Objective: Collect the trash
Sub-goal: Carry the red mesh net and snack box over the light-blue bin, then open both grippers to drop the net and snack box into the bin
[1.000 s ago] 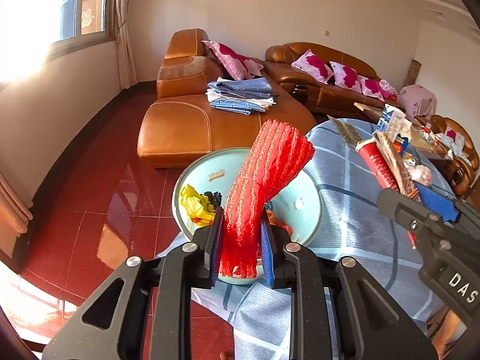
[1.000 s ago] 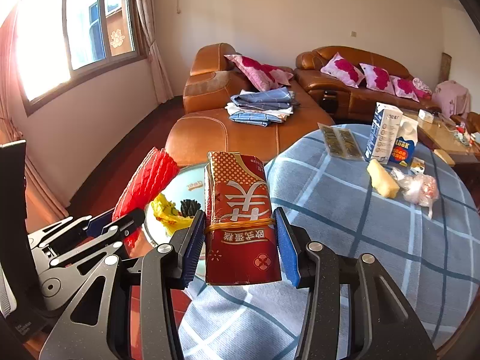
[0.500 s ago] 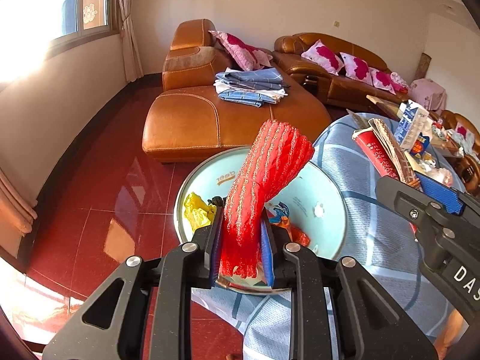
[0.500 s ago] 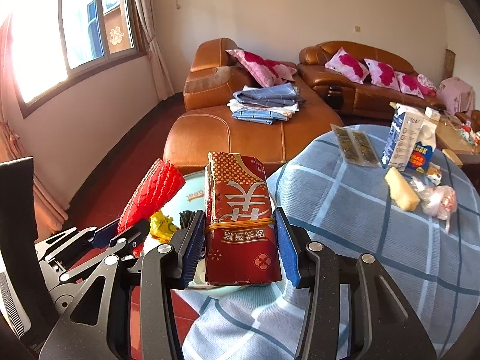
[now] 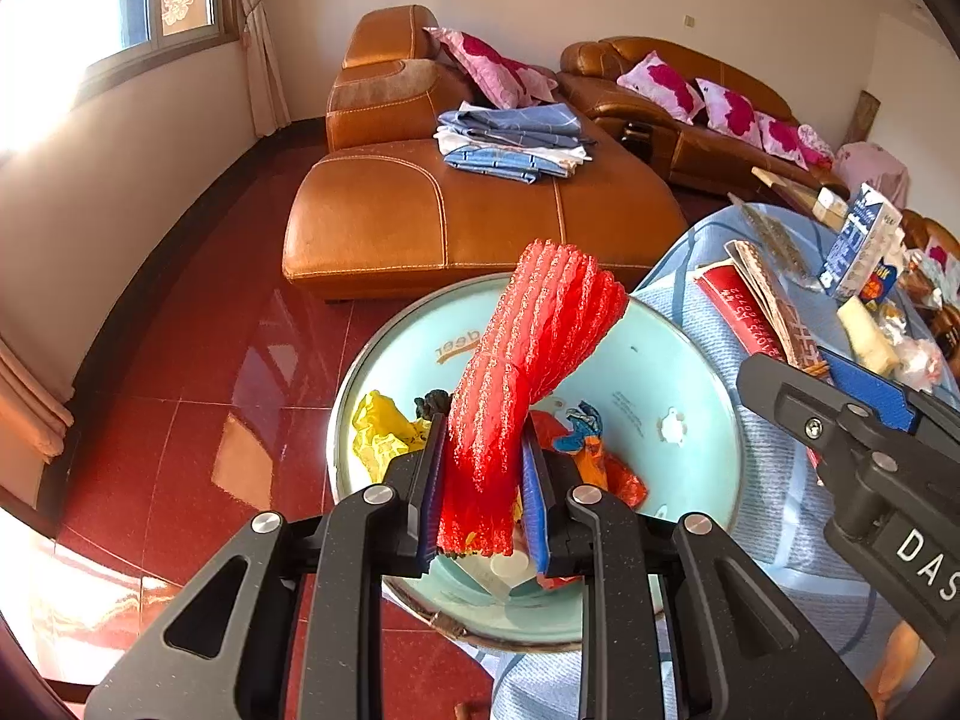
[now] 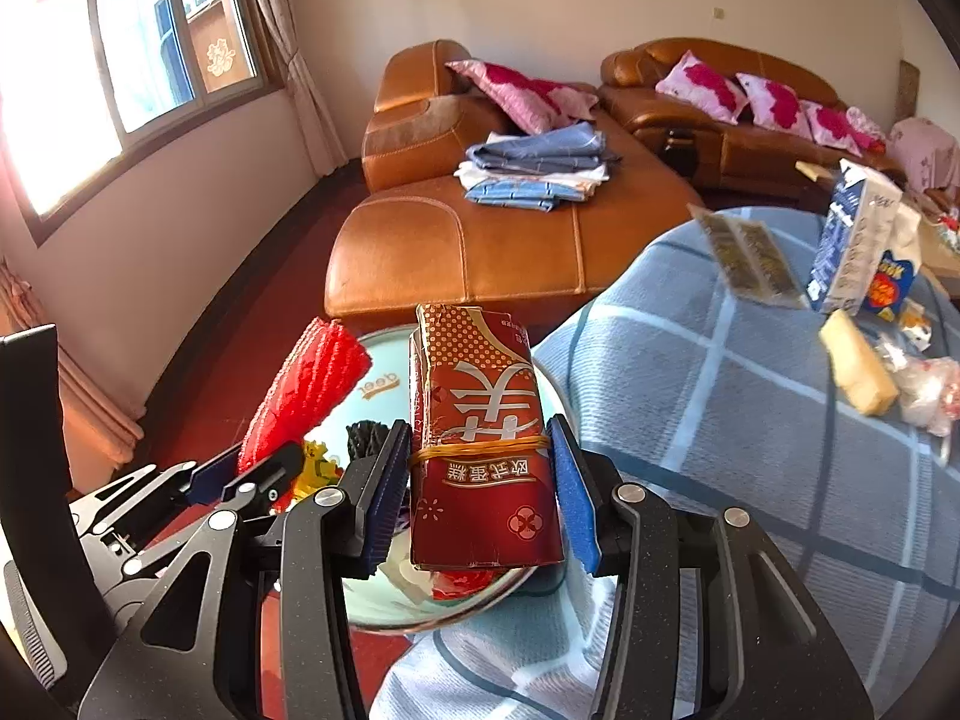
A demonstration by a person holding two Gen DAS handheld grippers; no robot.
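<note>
Basin [image 5: 690,372], pale blue and partly filled with wrappers, sits by the checked tablecloth [image 6: 750,420] at twelve o'clock of both grippers. Right gripper [image 6: 480,480] clamps a red banded packet [image 6: 480,450]; left gripper [image 5: 480,480], jaws narrow, pinches a red foam net sleeve [image 5: 528,360] at its lower end. Drop-off step seems in hand: next, release both over the basin.

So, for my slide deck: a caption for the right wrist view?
Right hand-held gripper carries a banded red packet over the pale-blue trash bin beside the checked tablecloth.
</note>
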